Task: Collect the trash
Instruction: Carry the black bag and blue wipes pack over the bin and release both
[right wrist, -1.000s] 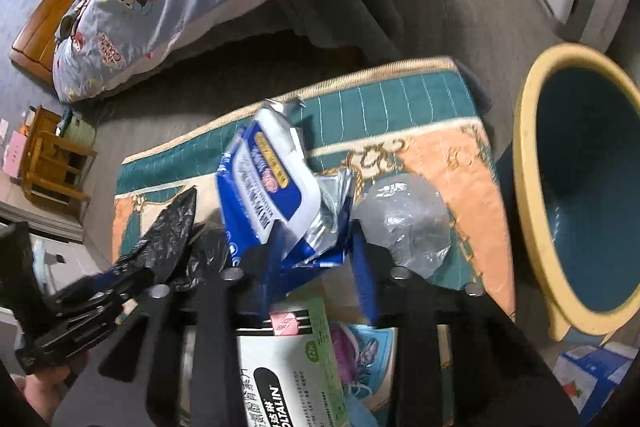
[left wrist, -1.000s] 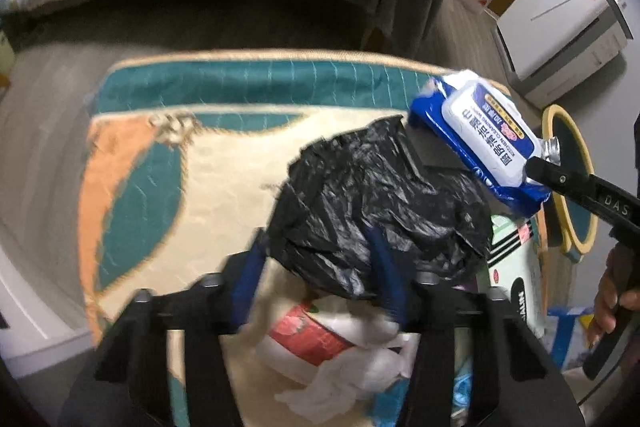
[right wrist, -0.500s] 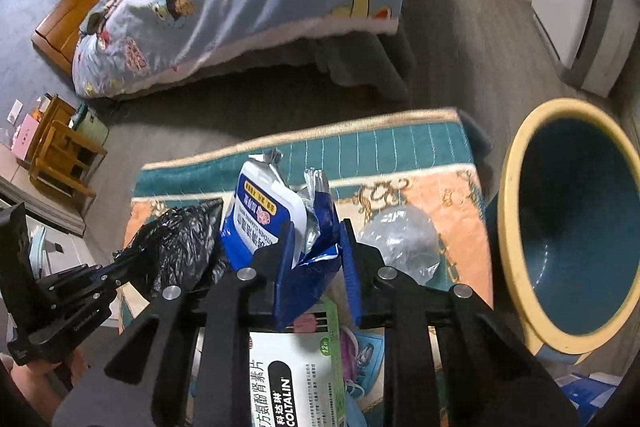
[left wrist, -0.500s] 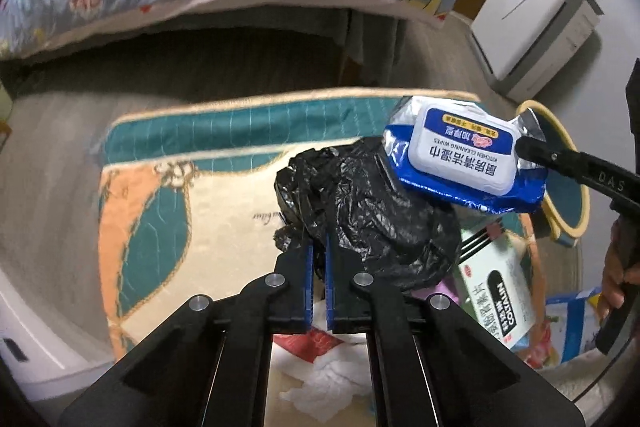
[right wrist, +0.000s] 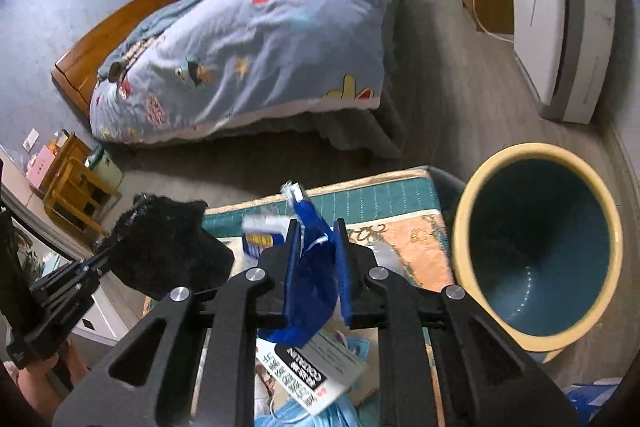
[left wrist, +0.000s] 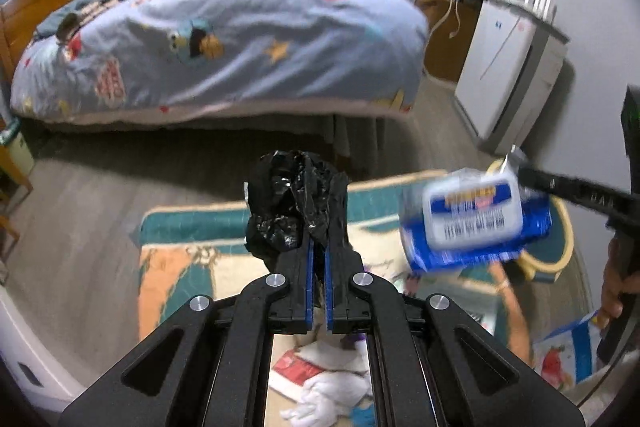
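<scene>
Left wrist view: the left gripper [left wrist: 317,259] is seen clamped fully together on a crumpled black plastic bag [left wrist: 294,203], which is carried clear above the patterned rug [left wrist: 176,267]. The bag is pinched at one fold, presumably so that the bulk hangs free and can be dropped cleanly. To the right, a blue wet-wipes pack [left wrist: 476,223] is held aloft by the right gripper [left wrist: 520,177], blurred by motion. White tissue [left wrist: 328,391] and a red-and-white wrapper [left wrist: 298,371] are left lying on the rug below, not yet collected.

Right wrist view: the right gripper's jaws are closing, and the blue foil end of the wipes pack is squeezed between them, so a firm hold is judged to be in place. The teal bin with a yellow rim [right wrist: 460,227] stands open just right of the rug, a likely destination. A black-and-white box [right wrist: 316,375] and a blue face mask [right wrist: 320,415] remain underneath.
</scene>
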A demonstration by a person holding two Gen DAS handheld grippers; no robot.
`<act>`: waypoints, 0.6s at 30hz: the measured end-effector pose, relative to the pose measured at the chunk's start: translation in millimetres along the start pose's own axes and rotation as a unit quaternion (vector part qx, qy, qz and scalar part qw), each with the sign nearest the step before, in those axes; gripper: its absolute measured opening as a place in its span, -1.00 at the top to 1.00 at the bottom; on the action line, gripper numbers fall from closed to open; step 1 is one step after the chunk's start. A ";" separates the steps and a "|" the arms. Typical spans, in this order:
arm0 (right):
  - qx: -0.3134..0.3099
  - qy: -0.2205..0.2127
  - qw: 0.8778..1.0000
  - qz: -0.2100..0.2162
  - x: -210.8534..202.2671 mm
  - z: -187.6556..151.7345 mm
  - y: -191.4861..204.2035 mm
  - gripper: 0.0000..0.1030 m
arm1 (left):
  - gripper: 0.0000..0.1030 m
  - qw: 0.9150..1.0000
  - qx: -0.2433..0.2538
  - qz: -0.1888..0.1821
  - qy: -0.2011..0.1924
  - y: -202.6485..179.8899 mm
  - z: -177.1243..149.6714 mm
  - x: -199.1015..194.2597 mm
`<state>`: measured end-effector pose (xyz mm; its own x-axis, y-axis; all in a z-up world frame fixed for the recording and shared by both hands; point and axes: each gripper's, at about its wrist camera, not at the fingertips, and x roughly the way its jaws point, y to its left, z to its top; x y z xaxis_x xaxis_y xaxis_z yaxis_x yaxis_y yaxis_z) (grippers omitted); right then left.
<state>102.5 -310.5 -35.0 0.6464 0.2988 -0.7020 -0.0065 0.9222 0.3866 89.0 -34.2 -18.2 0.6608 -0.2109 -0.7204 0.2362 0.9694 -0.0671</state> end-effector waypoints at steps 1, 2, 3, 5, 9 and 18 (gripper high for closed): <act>-0.003 -0.008 1.000 -0.003 -7.1 -0.1 -2.3 0.72 | 0.91 1.000 0.002 -0.001 -0.013 -3.8 3.0 -5.1; -0.006 -0.015 1.000 -0.008 -12.7 0.8 -4.4 0.72 | 0.91 1.000 0.007 0.002 -0.025 -9.3 6.2 -9.4; -0.007 -0.024 1.000 -0.011 -19.4 2.2 -7.5 0.73 | 0.91 0.999 0.013 0.004 -0.035 -15.1 8.8 -13.4; 0.000 -0.033 0.999 -0.011 -27.9 3.9 -14.3 0.74 | 0.91 0.999 0.015 -0.002 -0.050 -25.1 13.4 -18.8; -0.004 -0.045 0.999 -0.016 -41.9 4.0 -23.1 0.75 | 0.91 0.998 0.022 -0.020 -0.056 -46.8 16.7 -19.4; -0.002 -0.089 0.995 -0.040 -80.0 8.7 -52.8 0.74 | 0.91 0.994 0.045 -0.074 -0.073 -106.7 24.8 -18.6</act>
<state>57.8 -385.3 6.0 0.7697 0.1770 -0.6133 0.0478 0.9421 0.3318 69.2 -136.8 19.5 0.7093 -0.3730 -0.5981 0.3969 0.9126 -0.0985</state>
